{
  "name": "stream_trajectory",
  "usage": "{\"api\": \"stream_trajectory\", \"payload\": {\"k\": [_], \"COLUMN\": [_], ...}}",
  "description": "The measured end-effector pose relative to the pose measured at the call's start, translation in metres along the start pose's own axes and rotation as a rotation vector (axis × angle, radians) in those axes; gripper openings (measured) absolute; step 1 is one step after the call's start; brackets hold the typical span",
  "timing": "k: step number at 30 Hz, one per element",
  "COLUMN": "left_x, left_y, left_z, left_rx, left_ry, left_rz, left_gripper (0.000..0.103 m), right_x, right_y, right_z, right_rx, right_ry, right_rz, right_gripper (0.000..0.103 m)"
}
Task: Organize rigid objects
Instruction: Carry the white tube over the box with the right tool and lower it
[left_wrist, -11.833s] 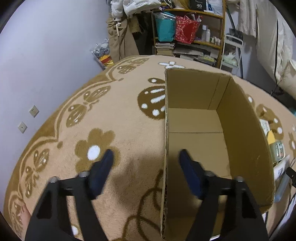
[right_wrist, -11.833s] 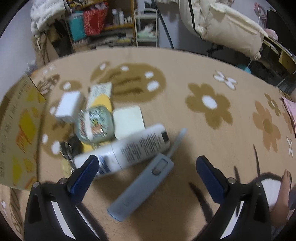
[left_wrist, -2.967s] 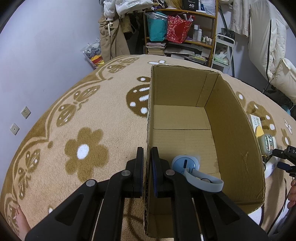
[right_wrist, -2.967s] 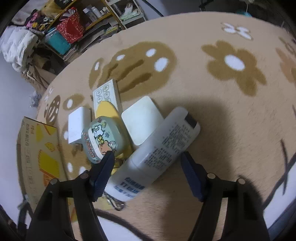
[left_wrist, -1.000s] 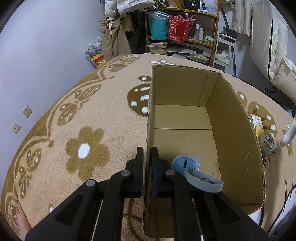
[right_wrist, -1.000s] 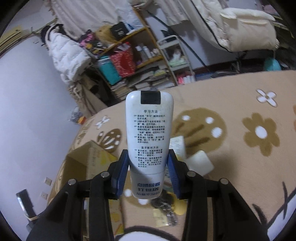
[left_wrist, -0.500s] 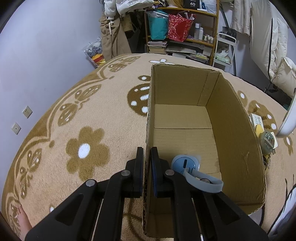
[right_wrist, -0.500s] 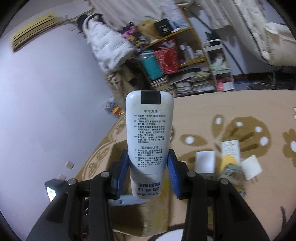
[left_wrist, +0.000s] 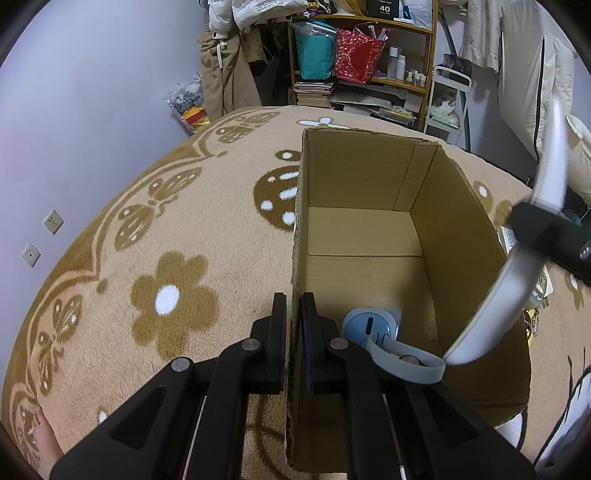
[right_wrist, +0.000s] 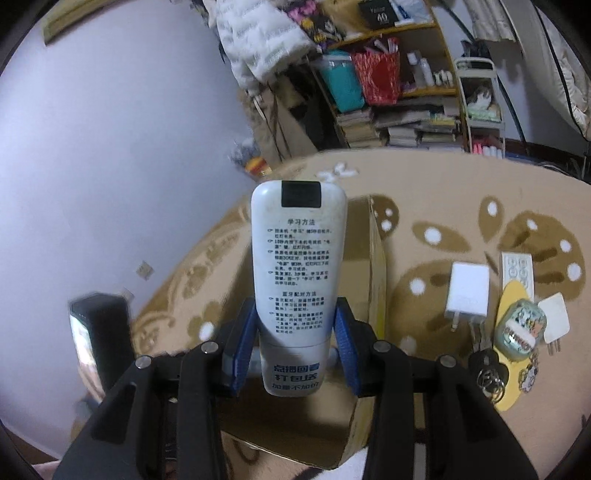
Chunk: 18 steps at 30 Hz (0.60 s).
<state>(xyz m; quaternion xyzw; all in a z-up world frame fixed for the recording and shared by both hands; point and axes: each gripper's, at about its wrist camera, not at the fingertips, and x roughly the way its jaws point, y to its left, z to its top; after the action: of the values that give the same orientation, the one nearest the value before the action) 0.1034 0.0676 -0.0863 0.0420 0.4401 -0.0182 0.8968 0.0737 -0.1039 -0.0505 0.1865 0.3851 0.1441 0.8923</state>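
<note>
White remote control (right_wrist: 298, 273) is gripped near its lower end by the right tongs (right_wrist: 293, 352) and held above the open cardboard box (left_wrist: 458, 229), whose interior is largely hidden behind it in the right wrist view; in the left wrist view only its blurred edge is seen at the frame's right side. The left tongs (left_wrist: 293, 339) are clamped on the box's left wall. A pale blue device (left_wrist: 369, 325) with a grey strap lies on the box floor, partly covered by the tongs. A white charger (right_wrist: 467, 291), keys (right_wrist: 487, 369) and a small printed case (right_wrist: 521, 330) lie on the carpet (left_wrist: 147, 236) beside the box.
</note>
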Motion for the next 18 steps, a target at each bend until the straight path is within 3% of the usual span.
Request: {"api": "stream_trajectory", "payload": {"k": [8, 12, 18], "left_x": [0.0, 0.0, -0.002], "left_y": [0.0, -0.001, -0.002], "left_z": [0.0, 0.0, 0.0], "left_rx": [-0.001, -0.002, -0.007], "left_ry": [0.0, 0.001, 0.0], "left_rz": [-0.001, -0.005, -0.007], "left_gripper": [0.008, 0.007, 0.006], "right_x": [0.025, 0.029, 0.022], "right_y": [-0.006, -0.001, -0.006], "right_z": [-0.009, -0.011, -0.008], "right_rx": [0.005, -0.032, 0.035], "right_ry": [0.094, 0.09, 0.054], "right_rz": [-0.045, -0.067, 0.001], "right_gripper": [0.044, 0.045, 0.049]}}
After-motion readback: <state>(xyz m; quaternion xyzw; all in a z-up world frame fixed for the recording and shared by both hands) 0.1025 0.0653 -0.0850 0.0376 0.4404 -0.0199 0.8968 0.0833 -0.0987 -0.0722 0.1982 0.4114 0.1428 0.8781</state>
